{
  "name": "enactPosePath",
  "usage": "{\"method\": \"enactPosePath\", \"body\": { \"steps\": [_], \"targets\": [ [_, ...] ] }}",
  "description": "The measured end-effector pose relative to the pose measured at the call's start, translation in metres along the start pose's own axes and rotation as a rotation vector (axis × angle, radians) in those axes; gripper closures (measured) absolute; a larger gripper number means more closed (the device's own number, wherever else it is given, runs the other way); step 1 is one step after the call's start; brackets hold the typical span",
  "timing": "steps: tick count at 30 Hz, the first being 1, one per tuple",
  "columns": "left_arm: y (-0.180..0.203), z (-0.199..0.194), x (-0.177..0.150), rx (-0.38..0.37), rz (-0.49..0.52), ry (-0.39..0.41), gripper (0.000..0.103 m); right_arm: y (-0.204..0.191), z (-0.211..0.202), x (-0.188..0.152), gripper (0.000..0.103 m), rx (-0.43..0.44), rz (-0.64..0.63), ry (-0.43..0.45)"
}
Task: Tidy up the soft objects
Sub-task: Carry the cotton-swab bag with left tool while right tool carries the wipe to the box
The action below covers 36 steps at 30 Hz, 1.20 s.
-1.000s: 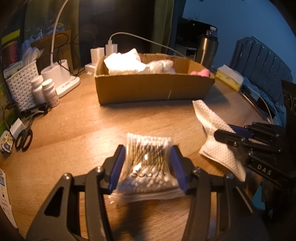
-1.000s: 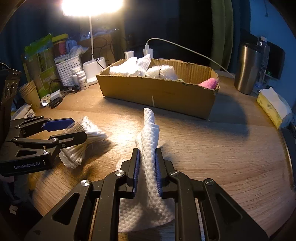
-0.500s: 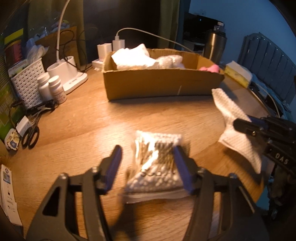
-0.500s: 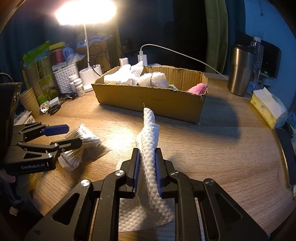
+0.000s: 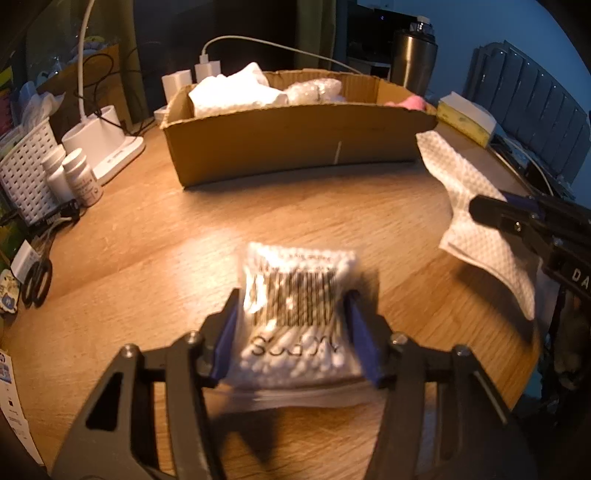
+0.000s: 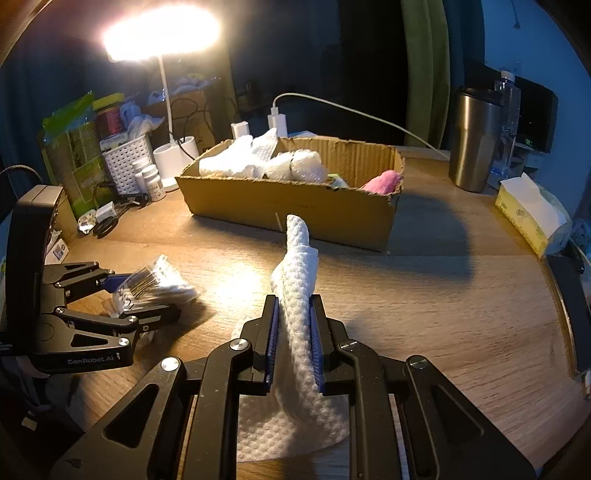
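left gripper [image 5: 291,332]: jaws closing around cotton swab bag [image 5: 299,314], lower centre | right gripper [image 6: 293,334]: clamped on paper towel [image 6: 299,280]

Wooden table [image 6: 461,314], clutter along the far and left edges. Lit desk lamp [image 6: 162,33] on a white base [image 6: 173,162] at the far-left edge, white basket [image 6: 127,162] and two white pill bottles [image 5: 74,177] beside it. Scissors [image 5: 37,280] near the left edge. White chargers [image 6: 277,122] at the far edge, cable running right. Steel tumbler [image 6: 476,140] at the far-right edge, yellow tissue box [image 6: 528,214] near the right edge.
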<state>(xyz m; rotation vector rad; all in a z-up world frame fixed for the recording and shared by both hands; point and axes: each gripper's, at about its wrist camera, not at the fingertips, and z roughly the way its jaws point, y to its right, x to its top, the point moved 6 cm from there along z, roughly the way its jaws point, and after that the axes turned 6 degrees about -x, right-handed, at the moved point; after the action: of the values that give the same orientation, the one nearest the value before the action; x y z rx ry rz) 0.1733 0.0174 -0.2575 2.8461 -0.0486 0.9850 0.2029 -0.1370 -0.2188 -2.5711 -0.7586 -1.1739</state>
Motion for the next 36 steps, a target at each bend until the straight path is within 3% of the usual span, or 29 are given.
{"method": "enactPosePath", "body": {
  "steps": [4, 23, 36],
  "targets": [
    [0.002, -0.004, 0.003, -0.012, 0.008, 0.012, 0.056, 0.006, -0.005, 0.005, 0.086, -0.006, 0.004, 0.017],
    [0.028, -0.058, 0.044, -0.062, 0.046, 0.176, 0.056, 0.021, -0.033, 0.032, 0.086, -0.031, 0.01, 0.1],
    [0.038, -0.077, 0.076, -0.068, 0.068, 0.243, 0.056, 0.038, -0.044, 0.053, 0.086, -0.045, 0.023, 0.149]
  ]
}}
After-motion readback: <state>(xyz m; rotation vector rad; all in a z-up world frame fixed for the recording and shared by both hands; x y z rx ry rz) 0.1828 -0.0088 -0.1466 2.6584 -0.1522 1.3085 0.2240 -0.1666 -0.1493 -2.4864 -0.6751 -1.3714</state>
